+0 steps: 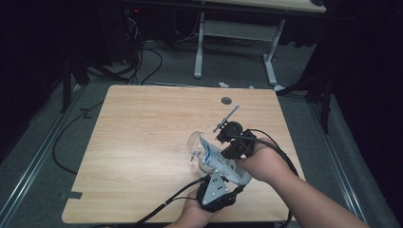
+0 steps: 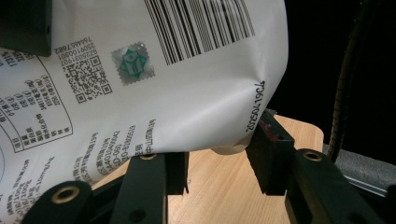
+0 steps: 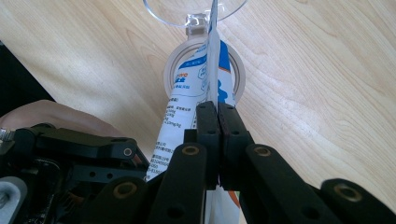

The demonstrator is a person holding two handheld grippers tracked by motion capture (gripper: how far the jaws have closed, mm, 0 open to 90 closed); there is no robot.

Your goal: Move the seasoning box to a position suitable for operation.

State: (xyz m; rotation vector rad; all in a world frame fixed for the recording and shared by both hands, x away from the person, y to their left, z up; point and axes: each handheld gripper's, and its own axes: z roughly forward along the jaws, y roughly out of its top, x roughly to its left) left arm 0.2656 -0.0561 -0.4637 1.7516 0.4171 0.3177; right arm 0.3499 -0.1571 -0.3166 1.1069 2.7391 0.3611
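**Q:** High view, what does it show?

**A:** Wooden table (image 1: 142,142), seen from above. Near its right front, a white and blue pouch (image 1: 219,161) is held over a clear glass (image 1: 197,145). The left gripper (image 1: 223,183), with its grey plate on top, sits at the pouch's near end. The right gripper (image 1: 233,142) meets the pouch from the right, beside the glass. How wide either pair of jaws stands cannot be told from here.

**Q:** Left gripper view?

**A:** Printed back of the pouch (image 2: 140,84), with barcode, square code and a date stamp on its edge. The two black jaws rise about half parted. The pouch's lower edge lies across their tips and looks creased at the right-hand jaw. Whether the pads press it firmly cannot be told.

**Q:** Right gripper view?

**A:** Right gripper (image 3: 218,140) with jaws drawn fully together, pinching the thin edge of the pouch (image 3: 205,74) between the pads. The pouch runs forward, edge-on, to the rim of the glass (image 3: 196,14). Beneath it lies a pale roll of tape (image 3: 173,70), flat on the table (image 3: 327,93). The other hand (image 3: 51,116) shows at left.
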